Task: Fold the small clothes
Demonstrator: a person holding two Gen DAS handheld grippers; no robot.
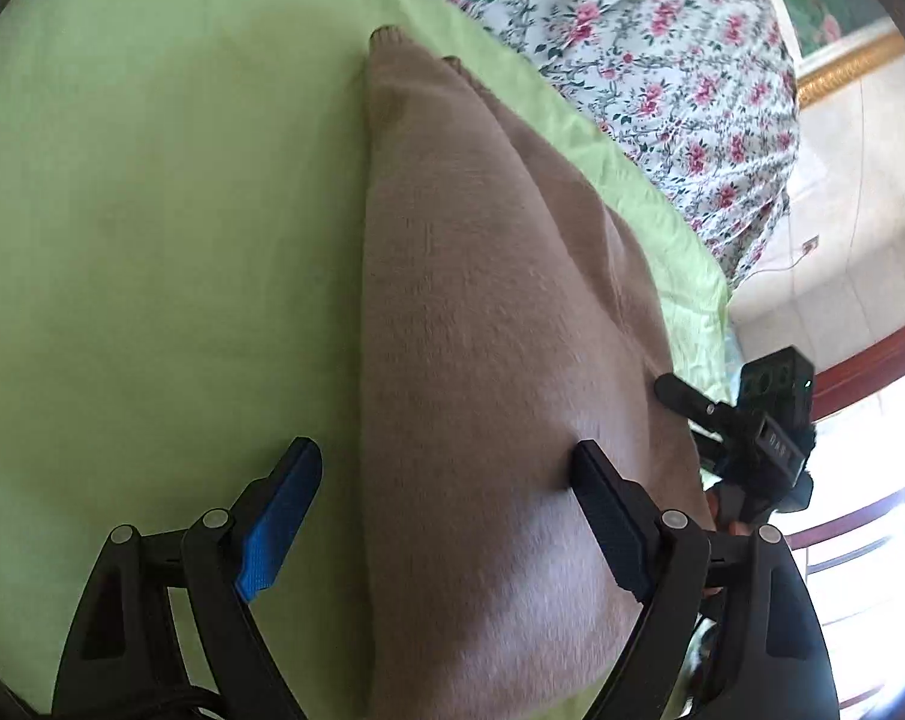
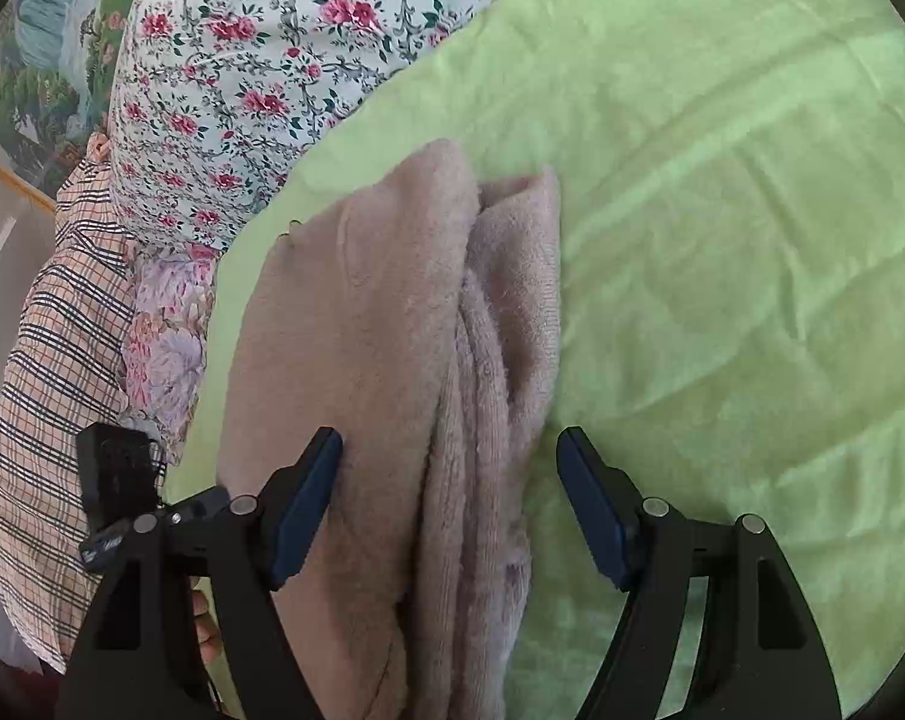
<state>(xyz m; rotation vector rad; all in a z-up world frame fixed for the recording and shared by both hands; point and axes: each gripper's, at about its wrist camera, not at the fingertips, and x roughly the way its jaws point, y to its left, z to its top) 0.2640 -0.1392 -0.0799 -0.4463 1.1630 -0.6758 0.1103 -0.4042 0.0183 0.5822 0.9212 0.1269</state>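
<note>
- The left gripper (image 1: 446, 516) is spread wide with nothing between its 2 fingers; 1 finger hangs over the green sheet (image 1: 152, 240), the other presses against the top of the garment (image 1: 482, 330).
- The right gripper (image 2: 449, 501) is likewise wide apart and empty, straddling the garment's (image 2: 392, 330) layered edge; whether its fingers touch the cloth I cannot tell.
- The garment lies on the bed, on the green sheet (image 2: 722, 240), already gathered into a long, narrow stack running away from both grippers.
- It looks soft, fluffy and light, so it should drape and slump rather than hold a crease; layers may slide apart. A pinch through all layers at the near end, 1 gripper on each corner, seems the safest hold.
- It is a dusty pink-beige fleece, plain, with several plies showing along 1 side and a ribbed hem at the far end.
- Beyond it a floral quilt (image 2: 260, 60) is bunched up, with a plaid cloth (image 2: 50, 330) beside it.
</note>
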